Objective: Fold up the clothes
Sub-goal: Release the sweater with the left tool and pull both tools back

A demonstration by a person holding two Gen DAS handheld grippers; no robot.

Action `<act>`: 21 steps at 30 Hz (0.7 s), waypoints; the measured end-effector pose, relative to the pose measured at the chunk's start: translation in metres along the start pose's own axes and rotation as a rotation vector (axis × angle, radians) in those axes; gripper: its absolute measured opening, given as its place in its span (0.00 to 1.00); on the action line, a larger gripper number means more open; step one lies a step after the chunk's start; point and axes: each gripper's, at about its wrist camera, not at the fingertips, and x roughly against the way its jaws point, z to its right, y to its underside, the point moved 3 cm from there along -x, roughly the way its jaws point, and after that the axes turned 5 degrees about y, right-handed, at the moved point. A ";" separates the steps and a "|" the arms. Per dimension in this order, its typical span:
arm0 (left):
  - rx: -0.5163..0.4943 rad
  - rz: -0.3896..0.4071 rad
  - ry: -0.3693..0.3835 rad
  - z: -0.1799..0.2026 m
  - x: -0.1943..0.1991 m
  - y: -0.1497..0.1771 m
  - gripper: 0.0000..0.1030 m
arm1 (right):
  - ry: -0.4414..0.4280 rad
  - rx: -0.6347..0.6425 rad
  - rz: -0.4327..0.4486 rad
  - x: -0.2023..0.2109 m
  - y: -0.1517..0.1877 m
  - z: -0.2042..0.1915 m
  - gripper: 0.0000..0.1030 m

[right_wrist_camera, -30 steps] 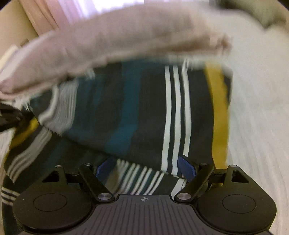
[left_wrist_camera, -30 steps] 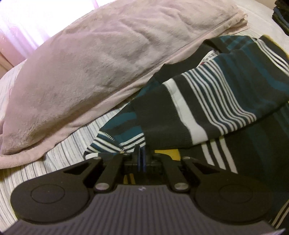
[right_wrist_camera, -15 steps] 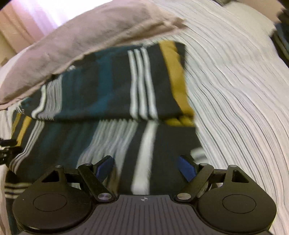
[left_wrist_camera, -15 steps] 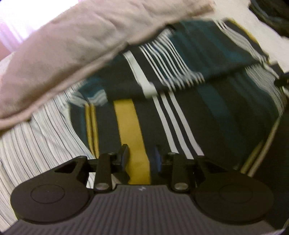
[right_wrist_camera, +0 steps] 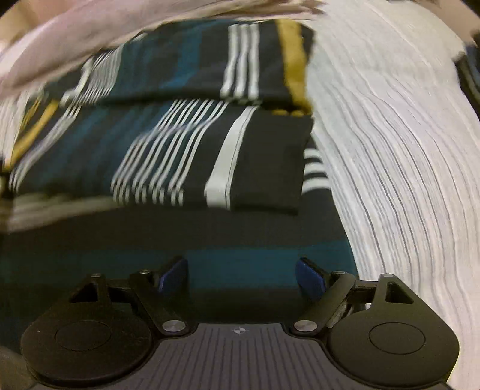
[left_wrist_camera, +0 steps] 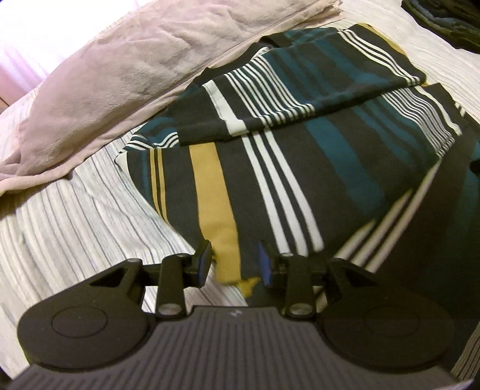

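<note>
A striped garment (left_wrist_camera: 300, 168) in black, teal, white and mustard lies on the bed, with both sleeves folded across its body. My left gripper (left_wrist_camera: 234, 264) is open, its blue pads on either side of the garment's near mustard-striped edge, holding nothing. In the right wrist view the same striped garment (right_wrist_camera: 186, 150) fills the middle, blurred by motion. My right gripper (right_wrist_camera: 241, 277) is wide open above a dark teal part of the cloth, gripping nothing.
A pinkish fleece blanket (left_wrist_camera: 126, 72) lies along the garment's far side. The striped white bedsheet (left_wrist_camera: 69, 228) spreads to the left and, in the right wrist view, the bedsheet (right_wrist_camera: 405, 168) to the right. A dark pile of clothes (left_wrist_camera: 444, 21) sits at the top right.
My left gripper was shut on a sleeve, let it go folded across the garment and has pulled back open. The right gripper has also drawn back toward the near end, still open.
</note>
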 end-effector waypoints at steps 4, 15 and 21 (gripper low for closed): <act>-0.047 -0.004 -0.011 0.022 0.012 0.015 0.32 | 0.004 0.097 -0.039 0.005 0.023 0.005 0.96; -0.249 -0.032 0.074 0.128 0.065 0.096 0.43 | 0.043 0.348 -0.064 0.034 0.097 0.015 0.96; -0.347 -0.023 0.157 0.174 0.091 0.164 0.43 | 0.231 0.305 0.029 0.067 0.132 0.003 0.96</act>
